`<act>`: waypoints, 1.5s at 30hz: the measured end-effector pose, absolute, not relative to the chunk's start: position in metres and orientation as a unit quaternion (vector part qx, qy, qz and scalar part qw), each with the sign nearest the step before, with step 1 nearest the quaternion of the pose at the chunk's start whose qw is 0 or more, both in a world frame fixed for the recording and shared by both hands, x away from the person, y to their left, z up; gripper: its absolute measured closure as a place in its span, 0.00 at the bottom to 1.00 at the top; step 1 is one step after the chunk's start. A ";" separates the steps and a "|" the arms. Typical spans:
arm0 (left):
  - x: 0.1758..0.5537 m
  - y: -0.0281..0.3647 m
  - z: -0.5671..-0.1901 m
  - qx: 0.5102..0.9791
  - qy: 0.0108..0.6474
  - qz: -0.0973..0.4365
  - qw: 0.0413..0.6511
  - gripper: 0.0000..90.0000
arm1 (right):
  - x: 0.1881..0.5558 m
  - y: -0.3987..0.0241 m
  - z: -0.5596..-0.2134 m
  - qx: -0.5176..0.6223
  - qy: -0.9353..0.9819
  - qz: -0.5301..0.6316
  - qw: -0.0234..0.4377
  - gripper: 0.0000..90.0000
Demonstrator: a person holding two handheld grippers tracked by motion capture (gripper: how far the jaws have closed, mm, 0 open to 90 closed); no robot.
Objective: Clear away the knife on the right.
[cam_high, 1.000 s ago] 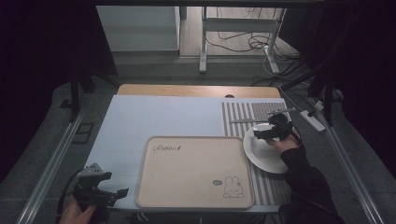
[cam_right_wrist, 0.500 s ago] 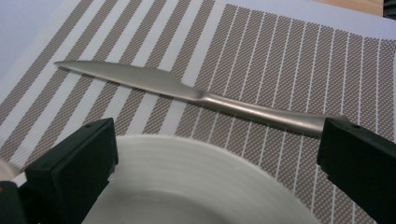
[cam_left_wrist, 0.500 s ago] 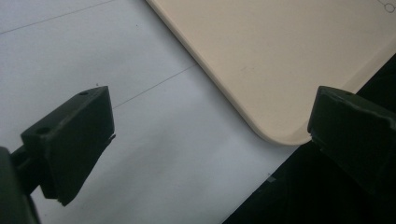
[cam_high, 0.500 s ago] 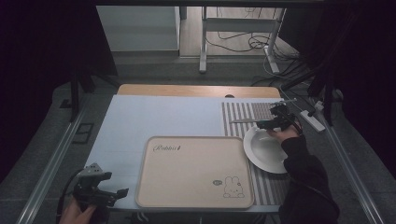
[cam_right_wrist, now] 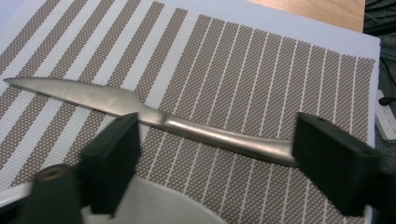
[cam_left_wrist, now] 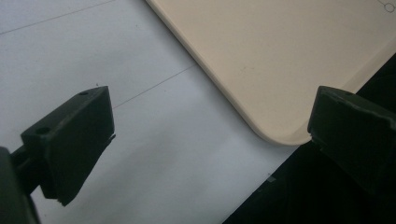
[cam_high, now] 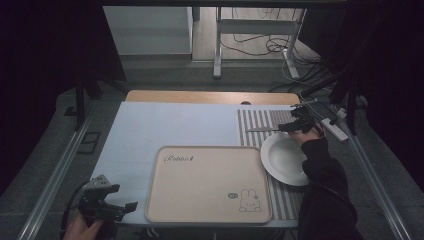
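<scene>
Right gripper (cam_right_wrist: 215, 163) is reaching for the table knife (cam_right_wrist: 154, 119) lying on the striped placemat (cam_right_wrist: 261, 60), just beyond the white plate (cam_high: 285, 160). Jaws have been closing, straddling the handle, not yet pinching. Next: lower and clamp. Left gripper (cam_left_wrist: 210, 140) is idling open at the tray's (cam_left_wrist: 280, 56) near-left corner.

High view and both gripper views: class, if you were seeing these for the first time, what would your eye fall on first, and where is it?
The large beige tray with a rabbit drawing lies at the table's near edge. To its right a white plate sits on a striped placemat. Beyond the plate the right gripper straddles a metal knife lying on the mat; its jaws have just been closing, not yet pressing it.
</scene>
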State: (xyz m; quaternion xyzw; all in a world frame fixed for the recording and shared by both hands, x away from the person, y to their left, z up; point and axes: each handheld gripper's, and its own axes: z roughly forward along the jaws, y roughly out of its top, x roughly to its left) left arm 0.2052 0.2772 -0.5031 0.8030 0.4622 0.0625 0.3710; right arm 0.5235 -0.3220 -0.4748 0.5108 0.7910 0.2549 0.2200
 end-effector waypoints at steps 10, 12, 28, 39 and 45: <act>0.205 0.277 -0.503 0.804 0.461 0.063 0.371 0.02 | 0.544 -0.330 -0.475 0.512 0.804 0.254 0.163 1.00; 0.205 0.277 -0.503 0.804 0.461 0.063 0.371 0.02 | 0.548 -0.331 -0.476 0.515 0.803 0.249 0.169 1.00; 0.205 0.277 -0.503 0.805 0.460 0.065 0.369 0.02 | 0.557 -0.351 -0.493 0.533 0.804 0.183 0.190 1.00; 0.205 0.276 -0.503 0.806 0.461 0.064 0.366 0.02 | 0.530 -0.372 -0.490 0.528 0.814 0.191 0.146 1.00; 0.206 0.276 -0.503 0.806 0.461 0.064 0.365 0.02 | 0.520 -0.373 -0.489 0.523 0.820 0.191 0.135 1.00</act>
